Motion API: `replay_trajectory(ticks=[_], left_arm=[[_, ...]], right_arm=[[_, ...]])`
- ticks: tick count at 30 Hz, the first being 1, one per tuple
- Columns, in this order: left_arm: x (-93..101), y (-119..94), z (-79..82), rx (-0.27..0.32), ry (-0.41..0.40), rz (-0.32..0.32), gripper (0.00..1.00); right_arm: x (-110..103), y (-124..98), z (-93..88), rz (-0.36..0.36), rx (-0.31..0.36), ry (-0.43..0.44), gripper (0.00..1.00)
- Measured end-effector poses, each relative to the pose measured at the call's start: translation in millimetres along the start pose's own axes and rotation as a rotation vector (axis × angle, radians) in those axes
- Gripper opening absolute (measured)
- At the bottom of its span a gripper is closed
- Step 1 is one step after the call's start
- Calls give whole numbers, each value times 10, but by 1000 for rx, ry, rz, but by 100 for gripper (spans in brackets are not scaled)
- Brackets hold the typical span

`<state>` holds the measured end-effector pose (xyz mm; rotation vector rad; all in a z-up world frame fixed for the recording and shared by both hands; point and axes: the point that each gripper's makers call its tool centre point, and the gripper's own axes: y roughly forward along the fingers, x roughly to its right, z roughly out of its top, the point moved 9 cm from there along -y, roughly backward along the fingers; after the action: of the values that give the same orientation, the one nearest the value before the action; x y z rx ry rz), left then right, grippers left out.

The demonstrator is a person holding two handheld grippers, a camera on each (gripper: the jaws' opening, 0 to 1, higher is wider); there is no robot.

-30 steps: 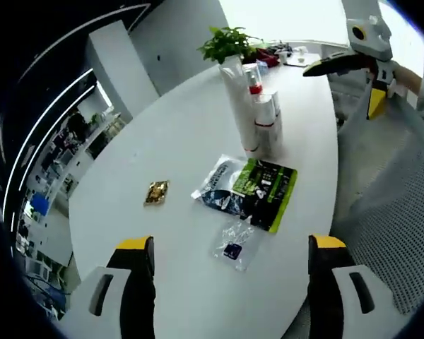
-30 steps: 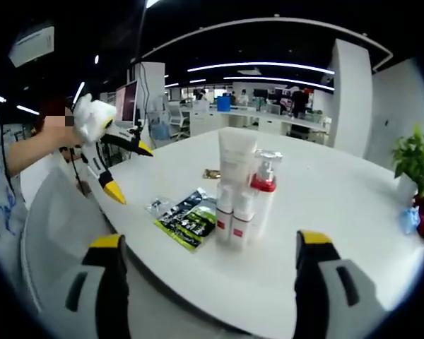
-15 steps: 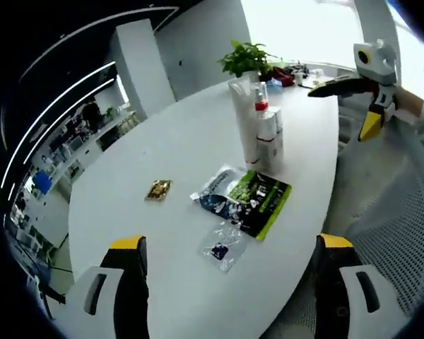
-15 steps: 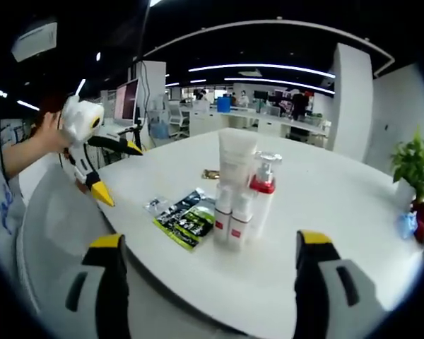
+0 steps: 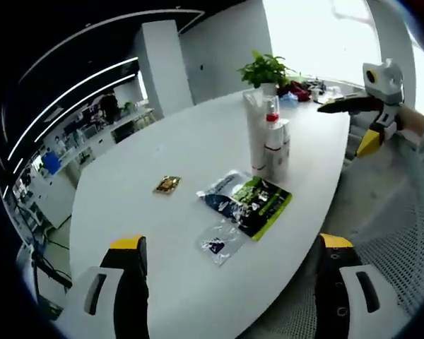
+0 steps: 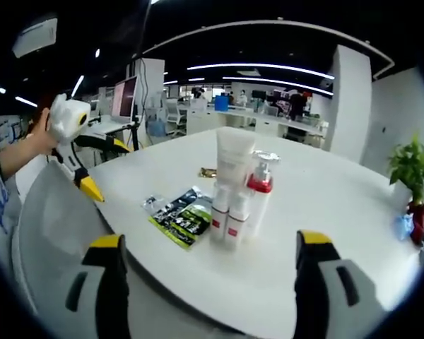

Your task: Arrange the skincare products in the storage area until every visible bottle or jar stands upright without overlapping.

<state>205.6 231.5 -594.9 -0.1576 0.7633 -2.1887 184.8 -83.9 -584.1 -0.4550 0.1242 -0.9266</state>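
Both grippers are held up off the white worktop (image 5: 162,169) right now, neither one touching anything. From the left gripper view, the left gripper (image 5: 230,279) has its two yellow-tipped fingers (image 5: 129,244) spread wide with nothing between them, hanging near the worktop's near edge. Over on the far right of that view you can see the right gripper (image 5: 364,123) in a person's hand (image 5: 410,120), pointing in toward the worktop, fingers parted and nothing in them.

From the right gripper view, the right gripper (image 6: 206,275) is also wide open, sitting back from the worktop edge and aimed at the bottles. The left gripper (image 6: 92,166) shows at the left of that view, held by a hand (image 6: 39,138), tilted with one finger angled down toward the worktop rim, also parted.

The skincare stuff is clustered together in the middle of the worktop, all standing upright: a tall white tube (image 6: 233,159), a pump bottle with a red collar (image 6: 258,191), and two small white bottles with red labels (image 6: 226,219) in front, all right up against each other. Just beside them lies a green-and-black packet (image 5: 258,201) partly over a blue-and-white sachet (image 5: 219,191), a clear little bag (image 5: 218,244) near that, and a gold wrapper (image 5: 167,185) well apart. A potted plant (image 5: 265,69) sits at the far end.
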Motion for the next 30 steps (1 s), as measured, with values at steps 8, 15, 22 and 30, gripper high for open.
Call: replay_trajectory(ticks=[8, 15, 22, 30], left_arm=[[35, -31, -71, 23, -45, 11, 97], [6, -68, -39, 75, -104, 26, 97], [15, -53, -48, 70, -112, 20, 97], [-2, -51, -65, 58, -120, 17, 97]], right_arm=[[-9, -1, 8, 0, 1, -19, 100], [-9, -8, -12, -2, -23, -35, 100], [-20, -2, -12, -14, -44, -58, 100], [32, -2, 17, -1, -55, -36, 100]])
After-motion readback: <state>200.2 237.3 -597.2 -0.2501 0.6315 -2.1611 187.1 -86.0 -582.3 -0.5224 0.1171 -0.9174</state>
